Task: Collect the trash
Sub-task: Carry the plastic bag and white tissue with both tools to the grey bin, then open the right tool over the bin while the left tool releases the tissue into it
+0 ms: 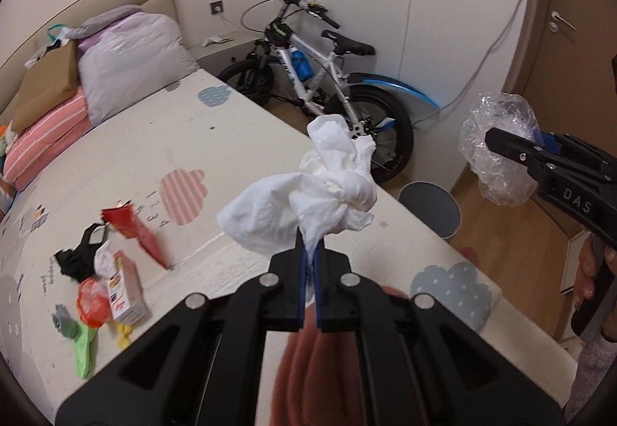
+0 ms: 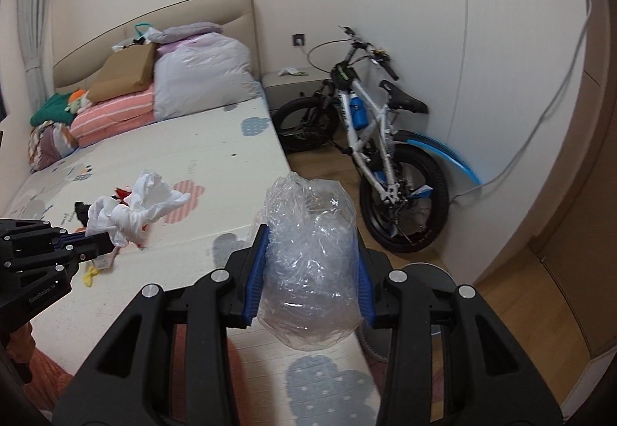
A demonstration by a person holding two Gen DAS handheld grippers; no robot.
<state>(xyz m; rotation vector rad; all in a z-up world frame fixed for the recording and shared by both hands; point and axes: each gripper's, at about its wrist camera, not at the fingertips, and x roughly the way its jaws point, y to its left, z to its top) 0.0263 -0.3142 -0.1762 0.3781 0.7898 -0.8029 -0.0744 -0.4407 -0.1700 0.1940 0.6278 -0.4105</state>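
Observation:
My left gripper is shut on a crumpled white tissue, held in the air over the bed's edge; the same gripper and tissue show at the left of the right wrist view. My right gripper is shut on a crumpled clear plastic wrap, its blue pads pressing both sides; that wrap also appears at the right of the left wrist view. A round grey trash bin stands on the floor beside the bed. More trash lies on the bed mat: a red wrapper, a small carton, black, orange and green scraps.
A white bicycle leans on the wall beyond the bin. Pillows and a bagged duvet pile up at the headboard. A nightstand sits in the corner. A cable hangs down the wall; a wooden door is at right.

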